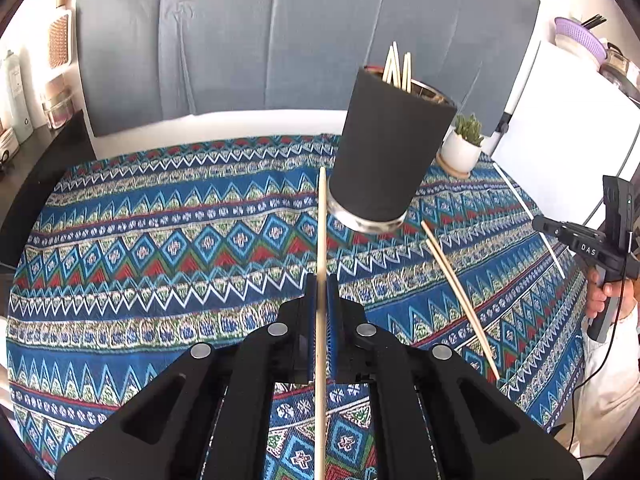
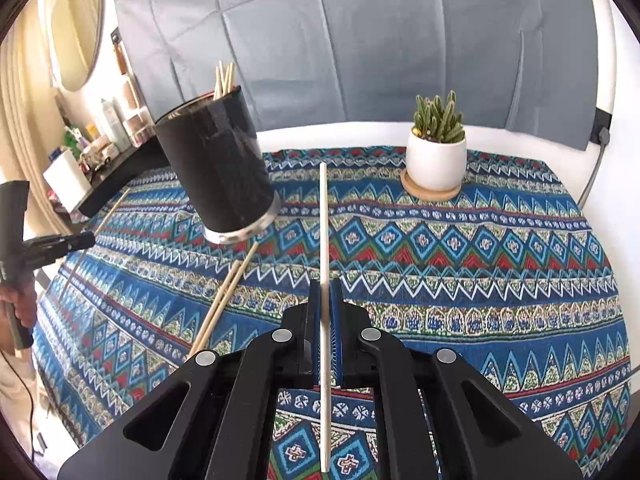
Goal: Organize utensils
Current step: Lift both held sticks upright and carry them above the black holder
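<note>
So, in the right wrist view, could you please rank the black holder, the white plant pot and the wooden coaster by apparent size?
1. black holder, clearly largest, though it also stands nearer the camera.
2. white plant pot.
3. wooden coaster, mostly hidden under the pot; only its thin rim shows, so this rank is unsure.

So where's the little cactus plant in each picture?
Left wrist view: the cactus plant sits at the right, half hidden behind the black cup.
Right wrist view: the cactus plant stands in plain sight, right of centre, on a round coaster.
Shared landmark: the black cup holding chopsticks.
</note>
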